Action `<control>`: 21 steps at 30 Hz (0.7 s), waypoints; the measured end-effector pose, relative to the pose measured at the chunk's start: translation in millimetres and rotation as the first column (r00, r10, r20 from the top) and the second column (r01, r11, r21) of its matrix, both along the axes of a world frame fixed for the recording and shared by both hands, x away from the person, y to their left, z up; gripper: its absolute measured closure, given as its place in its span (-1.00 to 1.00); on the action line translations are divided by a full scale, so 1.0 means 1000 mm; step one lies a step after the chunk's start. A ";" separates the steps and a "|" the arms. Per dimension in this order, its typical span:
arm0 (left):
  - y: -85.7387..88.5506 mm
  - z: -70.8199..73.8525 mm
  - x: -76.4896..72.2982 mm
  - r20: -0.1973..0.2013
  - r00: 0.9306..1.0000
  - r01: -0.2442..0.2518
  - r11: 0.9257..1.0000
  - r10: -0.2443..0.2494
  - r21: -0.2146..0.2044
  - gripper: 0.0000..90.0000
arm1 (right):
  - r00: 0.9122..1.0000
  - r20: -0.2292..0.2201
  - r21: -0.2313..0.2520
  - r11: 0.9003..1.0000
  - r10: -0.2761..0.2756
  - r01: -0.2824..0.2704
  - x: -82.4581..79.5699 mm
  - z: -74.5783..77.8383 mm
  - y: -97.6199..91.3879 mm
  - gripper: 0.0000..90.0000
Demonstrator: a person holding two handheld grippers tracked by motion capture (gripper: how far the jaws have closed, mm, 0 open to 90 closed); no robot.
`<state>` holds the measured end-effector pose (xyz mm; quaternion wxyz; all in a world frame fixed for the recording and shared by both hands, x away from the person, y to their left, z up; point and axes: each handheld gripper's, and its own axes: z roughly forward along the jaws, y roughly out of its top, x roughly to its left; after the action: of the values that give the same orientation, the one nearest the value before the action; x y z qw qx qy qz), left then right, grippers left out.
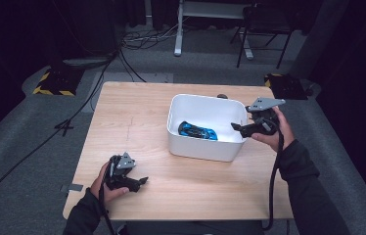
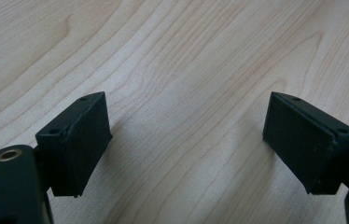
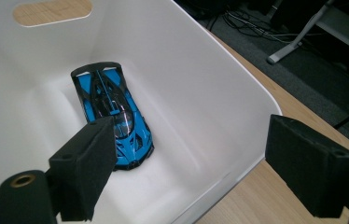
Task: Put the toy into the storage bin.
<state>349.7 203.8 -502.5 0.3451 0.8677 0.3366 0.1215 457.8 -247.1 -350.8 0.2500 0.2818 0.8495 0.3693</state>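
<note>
Now we hold the right tool [image 3: 189, 172] wide over the right rim of the white bin [image 1: 205, 149], where the blue toy car [image 3: 112, 116] lies inside. The left tool [image 2: 186, 144] rests wide near the surface's [image 1: 137, 112] front-left corner. To grasp well, we'd straddle the car's sides.

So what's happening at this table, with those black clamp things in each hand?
A person sits at a wooden table holding a pair of tongs in each hand. A blue toy car lies on the floor of a white bin. The right tongs hang open at the bin's right rim, pointing in toward the car, and grip nothing. The left tongs are open too, low over bare wood near the front of the table, also holding nothing.
</note>
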 end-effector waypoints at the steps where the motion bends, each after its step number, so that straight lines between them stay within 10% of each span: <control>1: 0.000 0.000 0.000 0.000 1.000 0.000 1.000 0.000 0.000 -0.66 | 1.000 0.011 -0.010 1.000 0.001 -0.001 0.000 0.000 -0.002 -0.62; 21: 0.000 0.000 0.000 0.000 1.000 -0.001 1.000 0.001 0.000 -0.66 | 0.997 0.055 0.059 0.997 -0.058 0.055 -0.016 0.007 -0.028 -0.61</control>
<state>349.7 203.8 -502.4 0.3450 0.8675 0.3371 0.1215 441.7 -274.6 -343.6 0.2762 0.3022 0.8228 0.3943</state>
